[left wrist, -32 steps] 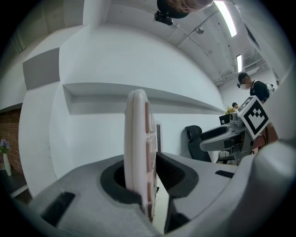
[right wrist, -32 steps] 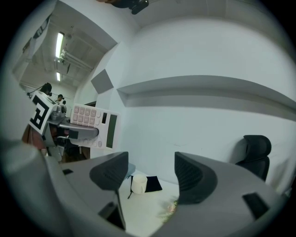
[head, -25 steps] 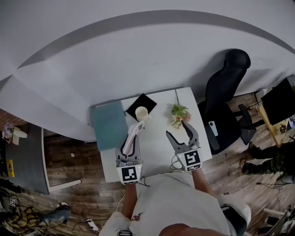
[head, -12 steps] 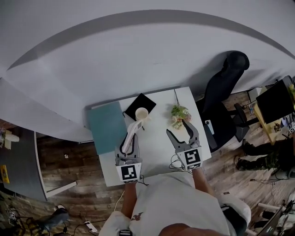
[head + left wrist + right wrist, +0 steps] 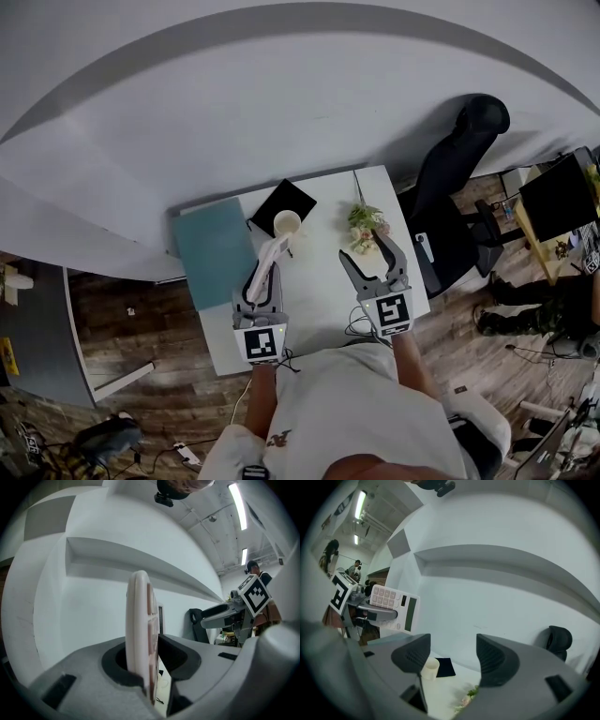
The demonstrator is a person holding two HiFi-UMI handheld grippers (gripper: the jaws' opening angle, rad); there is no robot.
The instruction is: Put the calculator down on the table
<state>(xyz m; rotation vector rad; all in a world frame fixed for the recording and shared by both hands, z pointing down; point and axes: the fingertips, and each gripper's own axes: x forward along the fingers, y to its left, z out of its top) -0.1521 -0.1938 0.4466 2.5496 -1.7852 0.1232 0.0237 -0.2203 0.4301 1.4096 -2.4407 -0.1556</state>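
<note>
I note little change: my left hand-held gripper (image 5: 263, 284) still clamps the calculator (image 5: 273, 254) above the table (image 5: 323, 281), right hand-held gripper (image 5: 367, 254) half-open, empty; set-down outstanding.

Left claw (image 5: 264, 277) level, tight on the calculator (image 5: 276, 250); right claw (image 5: 364, 248) empty, jaws apart

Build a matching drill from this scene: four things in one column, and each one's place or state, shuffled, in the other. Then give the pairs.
Things
1. calculator
2. cup
3. flowers
4. right gripper

Places or states
A. open, nothing between its jaws
B. on the table, beside the black pad
C. clamped in the left gripper, above the table
D. on the table, just ahead of the right gripper's jaws

Pairs: 1-C, 2-B, 3-D, 4-A
</note>
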